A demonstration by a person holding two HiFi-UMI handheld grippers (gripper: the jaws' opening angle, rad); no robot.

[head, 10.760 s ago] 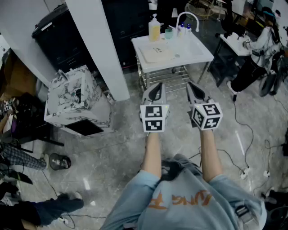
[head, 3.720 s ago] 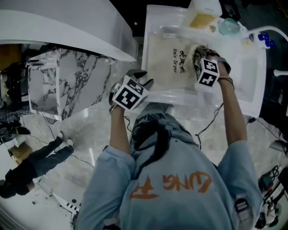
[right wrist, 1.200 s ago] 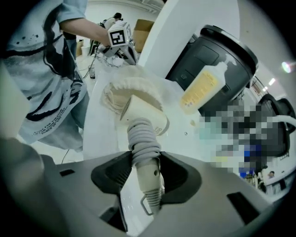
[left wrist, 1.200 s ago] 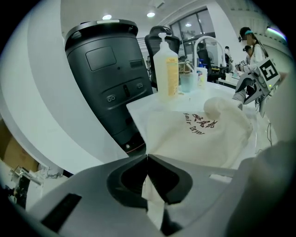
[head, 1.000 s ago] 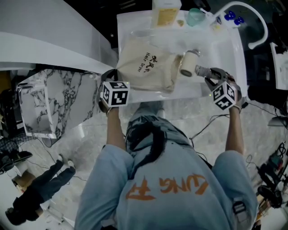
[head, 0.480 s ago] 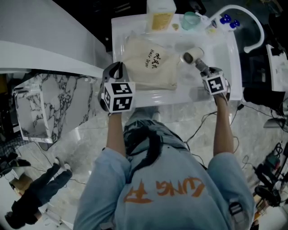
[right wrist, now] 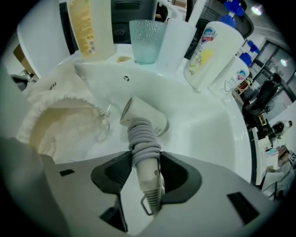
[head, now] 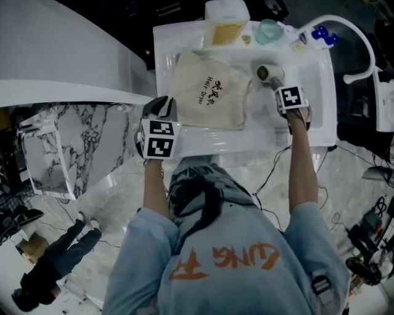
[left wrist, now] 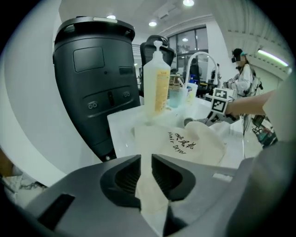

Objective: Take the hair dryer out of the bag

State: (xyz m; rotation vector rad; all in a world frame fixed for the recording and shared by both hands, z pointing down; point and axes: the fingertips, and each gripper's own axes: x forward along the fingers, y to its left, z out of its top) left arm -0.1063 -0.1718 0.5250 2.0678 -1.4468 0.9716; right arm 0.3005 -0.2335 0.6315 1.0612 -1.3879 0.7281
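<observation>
The cream cloth bag printed "Hair Dryer" lies flat in the white washbasin, its open drawstring mouth to the right. The white hair dryer is outside the bag, low over the basin floor. My right gripper is shut on the dryer's cord-wrapped handle, with the dryer's head pointing away from me. My left gripper is at the basin's front left corner. Its jaws are opening, with the bag's corner still lying loose between them.
A soap pump bottle, a teal cup and white bottles with blue caps line the basin's back rim beside a curved faucet. A black bin and a marbled box stand left. Cables trail on the floor.
My right gripper has carried the hair dryer away from the bag's mouth and down into the basin, rolling as it went. My left gripper's jaws have loosened on the bag's corner and drawn back a little.
</observation>
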